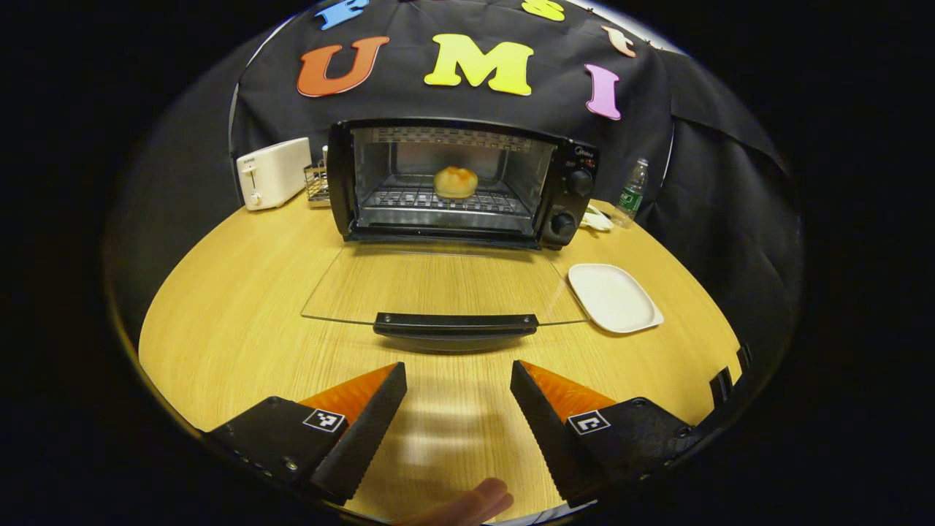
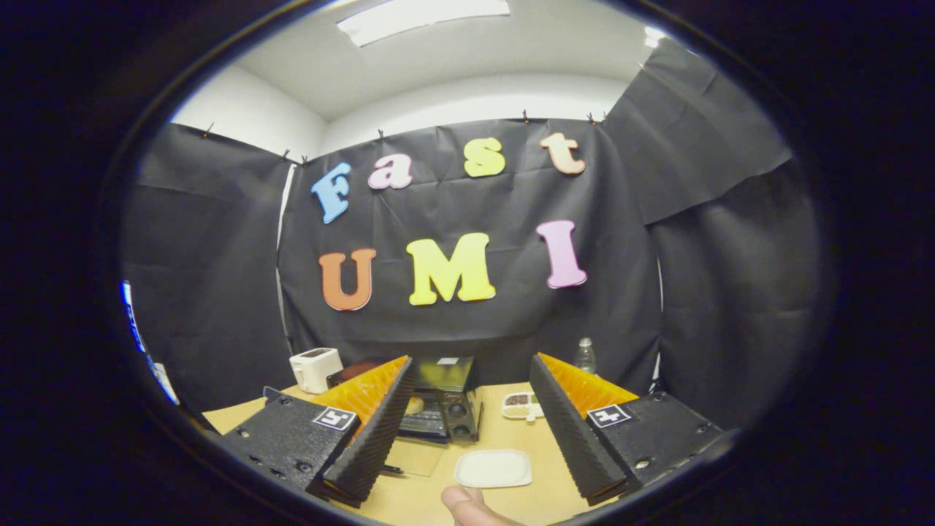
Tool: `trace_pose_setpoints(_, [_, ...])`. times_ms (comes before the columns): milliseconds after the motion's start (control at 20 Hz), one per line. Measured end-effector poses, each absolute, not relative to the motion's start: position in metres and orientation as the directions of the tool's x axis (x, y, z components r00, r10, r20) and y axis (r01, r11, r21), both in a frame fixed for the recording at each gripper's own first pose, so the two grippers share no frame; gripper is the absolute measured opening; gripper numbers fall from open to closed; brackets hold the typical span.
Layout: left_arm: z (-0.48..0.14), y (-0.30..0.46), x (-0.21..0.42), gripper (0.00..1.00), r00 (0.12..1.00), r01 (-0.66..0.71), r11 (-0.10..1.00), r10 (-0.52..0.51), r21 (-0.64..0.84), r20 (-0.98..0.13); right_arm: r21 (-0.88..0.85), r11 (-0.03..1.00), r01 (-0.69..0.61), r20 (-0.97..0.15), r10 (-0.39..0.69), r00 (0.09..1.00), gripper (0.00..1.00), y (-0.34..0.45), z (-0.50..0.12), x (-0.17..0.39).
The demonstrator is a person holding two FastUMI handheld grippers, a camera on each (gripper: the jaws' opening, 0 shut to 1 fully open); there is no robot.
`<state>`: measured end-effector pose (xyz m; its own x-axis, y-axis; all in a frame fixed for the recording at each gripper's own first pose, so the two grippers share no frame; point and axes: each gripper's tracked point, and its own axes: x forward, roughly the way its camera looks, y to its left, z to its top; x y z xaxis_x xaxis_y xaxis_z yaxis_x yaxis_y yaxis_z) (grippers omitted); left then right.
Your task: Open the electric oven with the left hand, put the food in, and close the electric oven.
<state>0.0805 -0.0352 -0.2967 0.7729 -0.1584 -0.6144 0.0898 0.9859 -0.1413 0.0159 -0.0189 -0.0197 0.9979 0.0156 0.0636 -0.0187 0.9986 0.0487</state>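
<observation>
On the desk (image 1: 241, 321), a toaster (image 1: 272, 172) sits at the back left, the oven (image 1: 460, 183) at the back edge holds a bun (image 1: 456, 182) with its door (image 1: 438, 288) down, a plate (image 1: 613, 296) lies right, and the left gripper (image 1: 458, 398) and right gripper (image 2: 471, 409) gape empty.

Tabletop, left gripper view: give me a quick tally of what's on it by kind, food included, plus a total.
Ovens: 1, oven, door down
Toasters: 1, toaster
Plates: 1, white plate
Bottles: 1, water bottle
Wire racks: 1, wire rack
Food: 1, bun inside the oven
Total: 6
</observation>
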Motion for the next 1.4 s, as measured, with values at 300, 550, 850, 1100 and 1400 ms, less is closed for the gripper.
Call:
trace_pose_setpoints(300, [-0.312, -0.049, 0.104, 0.95, 0.739, 0.105, 0.986, -0.165, -0.13, -0.653, 0.051, 0.999, -0.008, 0.084, 0.004, 0.996, 0.96, -0.043, -0.029, -0.016])
trace_pose_setpoints(550, [-0.322, -0.047, 0.104, 0.93, 0.691, 0.091, 0.989, -0.145, -0.114, -0.708, 0.099, 0.995, -0.012, 0.036, 0.009, 0.999, 0.96, -0.057, -0.051, -0.017])
trace_pose_setpoints(850, [-0.309, -0.044, 0.108, 0.92, 0.716, 0.072, 0.994, -0.111, -0.085, -0.69, 0.107, 0.994, 0.002, 0.023, -0.004, 1.0, 0.96, -0.065, -0.058, -0.014])
trace_pose_setpoints(1100, [-0.295, -0.044, 0.11, 0.92, 0.726, 0.06, 0.995, -0.101, -0.084, -0.681, 0.12, 0.993, 0.021, 0.066, -0.03, 0.997, 0.96, -0.068, -0.052, -0.019])
trace_pose_setpoints(1400, [-0.267, -0.041, 0.118, 0.93, 0.77, 0.053, 0.996, -0.086, -0.071, -0.632, 0.116, 0.993, 0.011, 0.041, -0.016, 0.999, 0.96, -0.066, -0.06, -0.02])
